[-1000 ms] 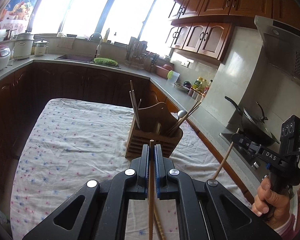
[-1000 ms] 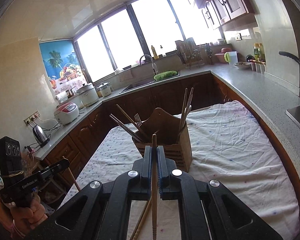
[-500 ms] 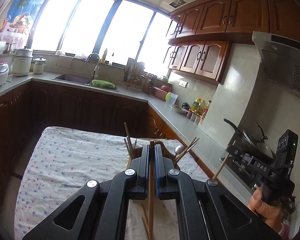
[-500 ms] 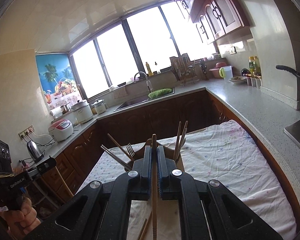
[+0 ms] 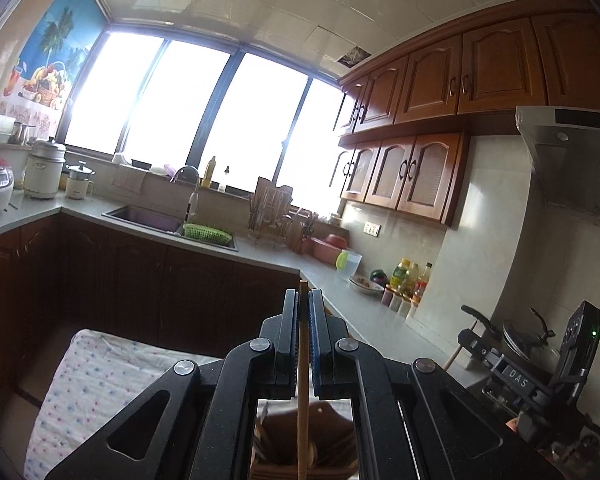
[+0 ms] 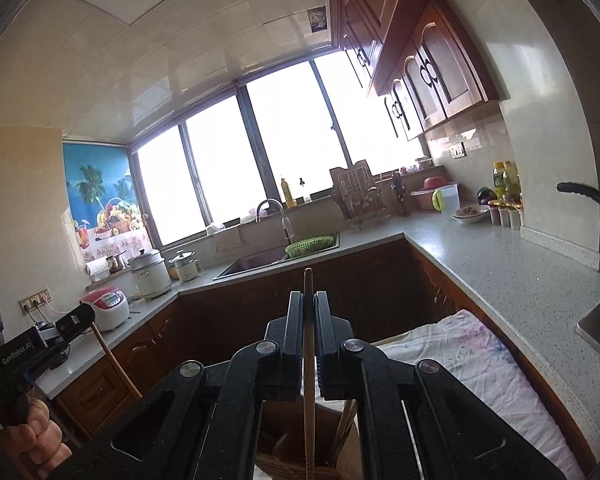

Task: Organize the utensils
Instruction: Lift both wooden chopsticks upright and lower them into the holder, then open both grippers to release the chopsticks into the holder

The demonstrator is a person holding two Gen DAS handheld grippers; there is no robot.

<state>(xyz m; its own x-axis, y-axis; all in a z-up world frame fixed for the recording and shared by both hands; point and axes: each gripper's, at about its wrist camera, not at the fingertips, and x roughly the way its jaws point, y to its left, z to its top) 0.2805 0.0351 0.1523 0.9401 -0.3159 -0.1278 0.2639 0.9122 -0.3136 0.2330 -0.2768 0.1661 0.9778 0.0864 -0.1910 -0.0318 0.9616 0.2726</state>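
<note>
**Two chopsticks pinched above the wooden holder**

The left gripper [image 5: 303, 300] has its black fingers [image 5: 290, 340] pinched on a pale, round wooden chopstick [image 5: 302, 400], whose blunt end pokes out just past the fingertips and whose shaft runs down toward the wooden utensil holder [image 5: 332, 436] directly below. Only the left wrist view shows blue pads on the inner face of one finger, and the range hood [image 5: 572, 160] with a lidded wok [image 5: 528, 336] beneath it. It also catches the right gripper [image 5: 466, 338] off to the side, a thin wooden stick slanting down from it.

In the right wrist view the right gripper [image 6: 309, 300] is likewise closed on a chopstick [image 6: 309, 380], this one darker and tapered, hanging into the slatted holder [image 6: 284, 456], where other stick ends lean against the rim. This view alone shows the left gripper [image 6: 80, 318] from outside, gripped by the person's left hand [image 6: 36, 444], its chopstick angled downward.

The holder stands on a counter covered by a wrinkled white cloth [image 5: 96, 376] with small coloured dots. Behind lie a speckled grey worktop [image 6: 500, 256], a steel sink [image 6: 260, 260] with a green woven basket [image 6: 312, 245] at its edge, glossy brown cabinets, and a red-and-white rice cooker [image 6: 106, 306].
</note>
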